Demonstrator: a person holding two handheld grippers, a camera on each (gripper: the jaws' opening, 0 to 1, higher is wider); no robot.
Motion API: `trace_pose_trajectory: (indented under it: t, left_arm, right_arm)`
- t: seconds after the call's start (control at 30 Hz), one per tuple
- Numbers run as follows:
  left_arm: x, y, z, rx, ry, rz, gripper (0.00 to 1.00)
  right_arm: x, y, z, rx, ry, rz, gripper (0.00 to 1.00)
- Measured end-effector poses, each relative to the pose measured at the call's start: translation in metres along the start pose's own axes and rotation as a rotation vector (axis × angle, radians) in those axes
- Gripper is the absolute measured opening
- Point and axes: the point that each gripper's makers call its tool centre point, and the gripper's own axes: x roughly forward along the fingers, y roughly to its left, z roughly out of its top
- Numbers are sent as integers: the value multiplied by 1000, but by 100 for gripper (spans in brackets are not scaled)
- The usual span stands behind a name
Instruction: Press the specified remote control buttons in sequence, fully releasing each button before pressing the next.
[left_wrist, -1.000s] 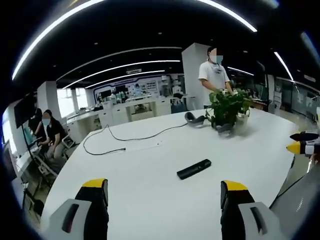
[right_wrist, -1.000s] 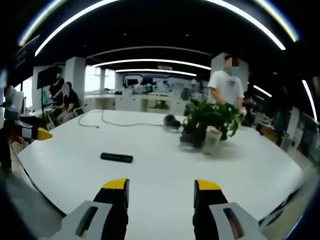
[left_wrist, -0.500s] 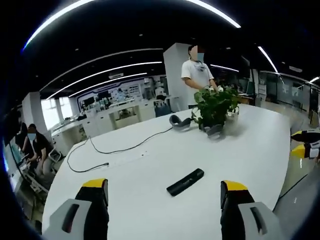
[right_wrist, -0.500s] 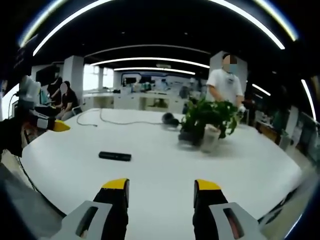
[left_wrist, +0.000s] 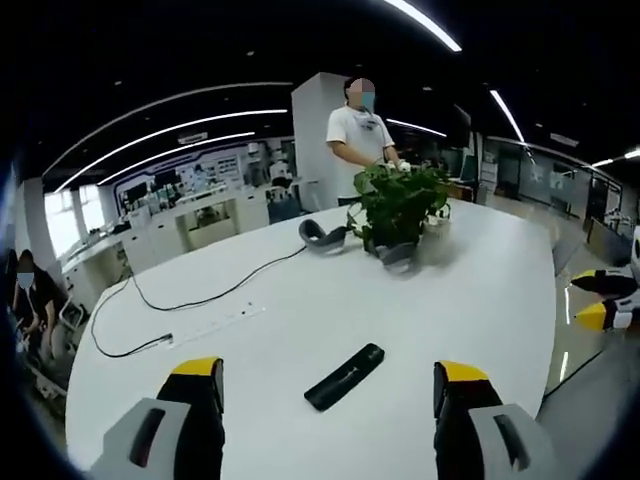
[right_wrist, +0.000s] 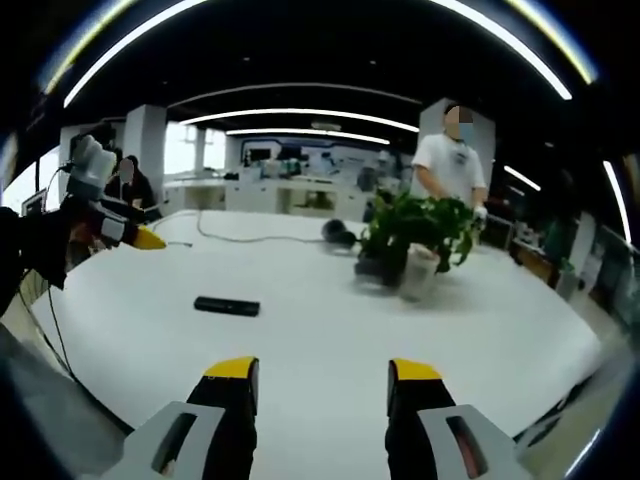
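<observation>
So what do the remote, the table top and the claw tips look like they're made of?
Remote: probably black plastic, matte, no glare on it. Table: a smooth white top, likely laminate or a painted board; it carries a soft sheen and faint shadows. Left claw and right claw: black bodies with yellow tips, which look like plastic or rubber caps; the pictures leave that open.
</observation>
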Motion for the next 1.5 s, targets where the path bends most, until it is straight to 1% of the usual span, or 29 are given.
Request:
trace_pose_trajectory:
  t: [0.03, 0.17, 0.27, 0.43, 0.47, 0.57, 0.6, 0.67, 0.7, 0.73, 0.83, 0.93, 1.03, 1.1, 1.17, 1.2, 1.27, 1.33, 1.37, 1.43, 1.5]
  left_arm:
    - [5, -2, -3, 4, 25, -25, 89]
    - [19, -6, -11, 25, 79, -66, 86]
    - [31, -10, -20, 55, 141, -109, 83]
    - [47, -12, -31, 91, 209, -151, 81]
    - [51, -14, -34, 101, 234, -169, 80]
    - [63, -16, -40, 132, 272, -199, 75]
    - [69, -16, -43, 138, 287, -202, 73]
    - [77, -17, -47, 149, 299, -215, 72]
    - [83, -18, -53, 162, 328, -227, 71]
    - [86, -18, -56, 173, 341, -233, 70]
    - [102, -14, -70, 237, 407, -251, 68]
    - [113, -10, -79, 268, 450, -265, 66]
    - [122, -8, -88, 266, 491, -279, 66]
    - [126, -8, -93, 265, 518, -303, 65]
    - [131, -7, -98, 273, 536, -305, 65]
    - [135, -4, -102, 289, 548, -308, 65]
    - [142, -2, -109, 291, 564, -310, 65]
    - [144, -5, -116, 284, 595, -330, 65]
    - [145, -6, -118, 291, 600, -332, 65]
    - [148, -3, -126, 335, 626, -336, 65]
    - [151, -2, -132, 343, 648, -337, 64]
  right_arm:
    - [0, 0, -1, 1, 3, -2, 49]
    - [0, -1, -1, 3, 6, -5, 49]
    - [0, -1, -1, 4, 5, -6, 49]
    - [0, -2, -2, 5, 9, -10, 49]
    - [0, -2, -2, 7, 8, -10, 49]
    - [0, -3, -3, 6, 12, -13, 49]
    - [0, -3, -3, 6, 12, -13, 49]
    - [0, -2, -2, 9, 11, -11, 49]
    - [0, -2, -2, 8, 11, -10, 49]
    - [0, -2, -2, 7, 10, -10, 49]
    - [1, -2, -3, 3, 16, -12, 49]
    - [1, -2, -3, 2, 17, -14, 49]
    - [1, -3, -3, 3, 21, -17, 49]
    - [2, -3, -4, 1, 25, -20, 49]
    - [2, -3, -4, 1, 26, -19, 49]
    - [2, -3, -4, 1, 26, -18, 49]
    - [2, -3, -5, -3, 29, -20, 49]
    - [2, -3, -4, -3, 28, -21, 49]
    - [2, -4, -5, -4, 31, -24, 49]
    - [2, -4, -6, -3, 34, -25, 49]
    - [2, -4, -5, -2, 32, -26, 49]
